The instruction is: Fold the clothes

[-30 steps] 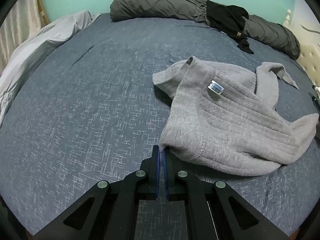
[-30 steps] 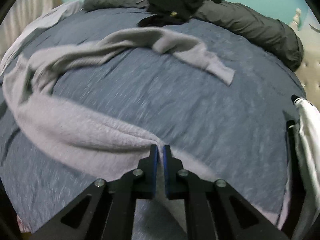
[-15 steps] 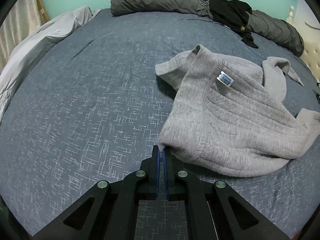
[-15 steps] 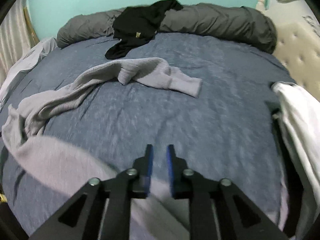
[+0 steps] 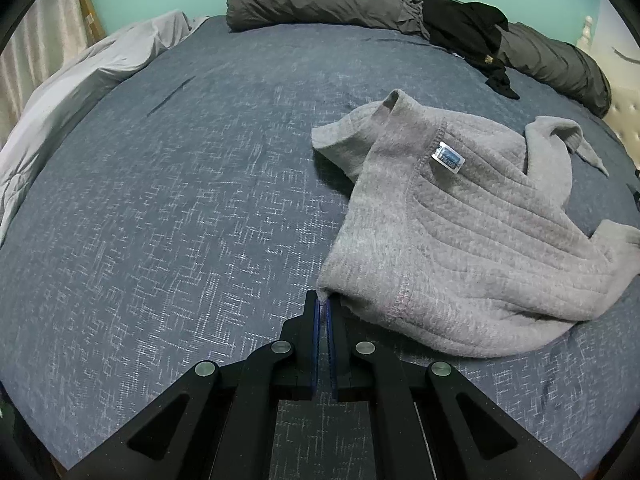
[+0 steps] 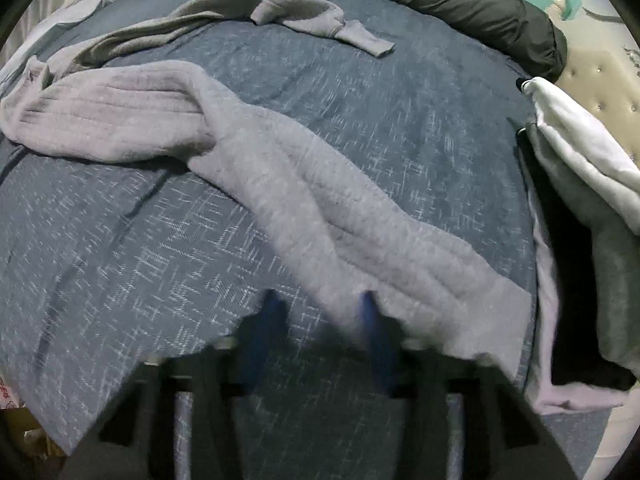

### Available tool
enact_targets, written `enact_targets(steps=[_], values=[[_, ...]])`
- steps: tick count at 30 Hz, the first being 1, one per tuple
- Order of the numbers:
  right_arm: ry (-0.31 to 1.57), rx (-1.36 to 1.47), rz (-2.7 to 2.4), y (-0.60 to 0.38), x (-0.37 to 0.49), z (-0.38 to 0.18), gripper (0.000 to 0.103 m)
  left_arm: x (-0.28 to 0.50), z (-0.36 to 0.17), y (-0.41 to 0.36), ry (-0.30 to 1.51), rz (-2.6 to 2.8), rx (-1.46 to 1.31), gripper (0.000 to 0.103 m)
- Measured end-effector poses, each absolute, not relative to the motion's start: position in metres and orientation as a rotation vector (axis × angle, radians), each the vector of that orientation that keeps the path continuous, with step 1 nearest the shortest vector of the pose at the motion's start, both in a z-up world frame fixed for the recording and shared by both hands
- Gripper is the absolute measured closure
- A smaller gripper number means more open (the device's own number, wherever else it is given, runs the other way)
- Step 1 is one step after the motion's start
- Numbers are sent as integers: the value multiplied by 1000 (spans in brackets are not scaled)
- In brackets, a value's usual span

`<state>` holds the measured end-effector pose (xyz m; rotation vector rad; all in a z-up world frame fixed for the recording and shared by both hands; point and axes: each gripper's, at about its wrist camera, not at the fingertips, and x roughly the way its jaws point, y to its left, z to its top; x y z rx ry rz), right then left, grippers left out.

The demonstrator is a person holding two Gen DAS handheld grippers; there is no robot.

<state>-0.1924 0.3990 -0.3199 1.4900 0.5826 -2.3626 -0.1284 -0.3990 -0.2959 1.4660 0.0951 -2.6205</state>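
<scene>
The left hand-held gripper [image 5: 322, 308] pinches the grey sweater's [image 5: 460, 236] hem corner; its sleeve [image 6: 360, 232] runs up-left from the right hand-held gripper [image 6: 322, 300], whose part-open, just-narrowing jaws straddle the cuff without pinching it.

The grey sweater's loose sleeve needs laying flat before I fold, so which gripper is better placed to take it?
Probably the right gripper: open, jaws just closing, over the grey sweater sleeve. The left gripper is shut on its hem corner.

A small blue tag [image 5: 449, 159] on the grey sweater [image 5: 460, 240] reads roughly "175/100".
</scene>
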Motion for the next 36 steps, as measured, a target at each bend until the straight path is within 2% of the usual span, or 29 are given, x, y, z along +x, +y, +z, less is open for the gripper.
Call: enact_targets(steps=[1, 2, 10, 13, 17, 22, 27, 29, 31, 33, 36], values=[[568, 1482, -2375, 401, -195, -316, 94, -128, -295, -399, 90, -2621, 1466, 100], [550, 1466, -2393, 403, -197, -310, 96, -128, -295, -398, 85, -2621, 1465, 100], [385, 1313, -2427, 412, -225, -220, 97, -128, -294, -400, 76, -2621, 1462, 100], [180, 1414, -2267, 417, -252, -199, 97, -128, -296, -402, 82, -2616, 1461, 100], [175, 1507, -2209, 411, -284, -185, 97, -128, -299, -403, 73, -2621, 1468, 100], [377, 1642, -2287, 398, -300, -225, 96, -130, -303, -401, 84, -2617, 1467, 100], [579, 1677, -2439, 404, -305, -264, 89, -130, -303, -400, 60, -2617, 1477, 100], [638, 1620, -2501, 405, -297, -261, 71, -130, -303, -401, 53, -2619, 1477, 100], [677, 1548, -2557, 405, -287, -254, 66, -131, -303, -401, 51, -2620, 1477, 100], [665, 1477, -2596, 406, -275, -242, 64, -131, -303, -400, 52, -2620, 1477, 100], [519, 1425, -2580, 406, -252, -232, 63, -131, -304, -400, 62, -2619, 1475, 100]])
